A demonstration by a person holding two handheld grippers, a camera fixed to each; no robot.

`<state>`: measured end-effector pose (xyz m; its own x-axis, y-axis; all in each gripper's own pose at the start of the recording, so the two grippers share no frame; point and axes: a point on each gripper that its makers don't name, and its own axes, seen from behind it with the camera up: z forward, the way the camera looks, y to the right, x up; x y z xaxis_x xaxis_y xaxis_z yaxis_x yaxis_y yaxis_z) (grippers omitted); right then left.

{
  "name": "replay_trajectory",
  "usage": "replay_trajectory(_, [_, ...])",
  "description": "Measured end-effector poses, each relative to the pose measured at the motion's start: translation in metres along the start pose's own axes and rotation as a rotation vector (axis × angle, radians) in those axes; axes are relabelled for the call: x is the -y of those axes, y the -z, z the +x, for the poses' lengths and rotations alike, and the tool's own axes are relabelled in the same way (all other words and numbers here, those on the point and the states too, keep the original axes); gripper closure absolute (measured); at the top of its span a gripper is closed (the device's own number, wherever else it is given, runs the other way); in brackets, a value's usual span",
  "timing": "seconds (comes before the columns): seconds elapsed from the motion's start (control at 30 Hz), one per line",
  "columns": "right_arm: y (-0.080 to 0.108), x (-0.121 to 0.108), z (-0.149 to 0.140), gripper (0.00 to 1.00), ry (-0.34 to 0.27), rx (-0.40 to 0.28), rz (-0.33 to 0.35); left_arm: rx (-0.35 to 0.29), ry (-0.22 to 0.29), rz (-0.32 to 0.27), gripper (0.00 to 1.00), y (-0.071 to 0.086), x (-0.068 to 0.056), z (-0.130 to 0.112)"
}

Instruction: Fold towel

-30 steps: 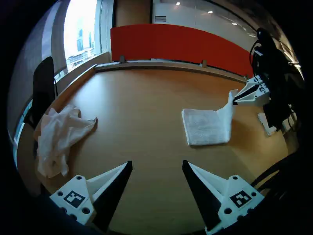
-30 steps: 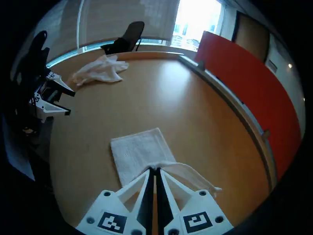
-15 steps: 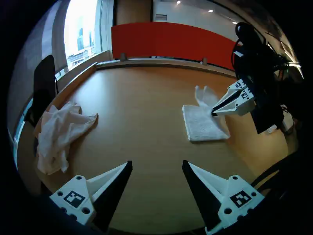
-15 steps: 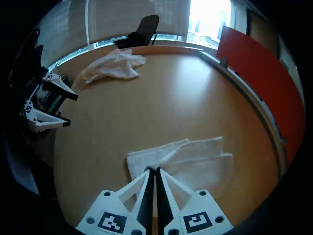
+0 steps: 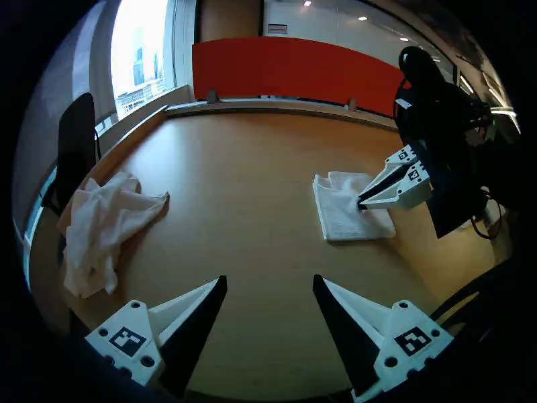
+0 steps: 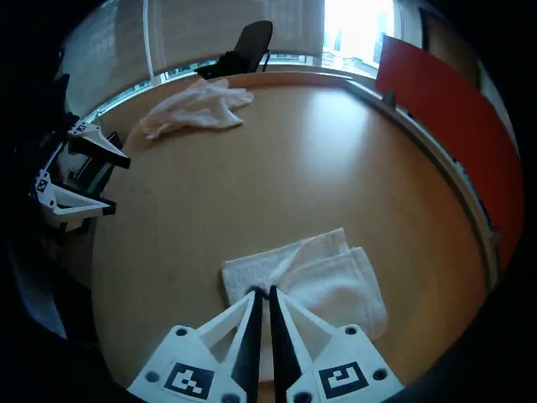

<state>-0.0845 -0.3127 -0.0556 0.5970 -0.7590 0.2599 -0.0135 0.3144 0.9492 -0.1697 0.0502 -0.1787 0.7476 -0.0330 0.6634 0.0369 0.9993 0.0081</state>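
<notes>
Two grippers meet over a wooden table (image 5: 235, 161): the right gripper (image 6: 263, 290), fingers all but closed, pinches the near edge of a white towel (image 6: 329, 275) lying folded flat. The left gripper (image 5: 268, 279) hovers wide open, well apart, beside a crumpled cloth (image 5: 101, 221).

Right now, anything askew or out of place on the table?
The towel looks askew: its top layer lies diagonal, edges off the layer beneath, where the right gripper pinches it. A crumpled cloth sits unfolded by the table edge.
</notes>
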Motion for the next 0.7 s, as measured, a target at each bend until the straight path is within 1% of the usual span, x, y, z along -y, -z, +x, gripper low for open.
replay_trajectory(0.07, [0.0,-0.001,0.0,0.78,-0.004,-0.003,-0.003,0.0,-0.001,0.001,0.05,0.0,0.0,0.0])
replay_trajectory(0.13, [0.001,-0.001,-0.001,0.64,-0.01,-0.004,-0.003,0.0,-0.002,0.001,0.05,0.0,0.001,0.0])
replay_trajectory(0.17, [0.002,-0.001,-0.001,0.51,-0.013,-0.005,-0.003,0.0,-0.002,0.001,0.05,0.0,0.001,0.0])
replay_trajectory(0.23, [0.002,-0.003,-0.002,0.3,-0.02,-0.007,-0.011,-0.001,-0.004,0.002,0.05,-0.001,0.002,0.0])
replay_trajectory(0.27, [0.003,-0.004,-0.003,0.22,-0.024,-0.008,-0.015,-0.001,-0.005,0.003,0.05,-0.001,0.002,0.0])
replay_trajectory(0.5, [0.008,-0.004,-0.008,0.21,-0.044,-0.015,-0.026,-0.004,-0.009,0.002,0.05,-0.001,0.002,0.002])
replay_trajectory(0.7, [0.013,-0.003,-0.022,0.21,-0.057,-0.004,-0.039,-0.005,-0.009,0.003,0.05,-0.001,0.002,0.002])
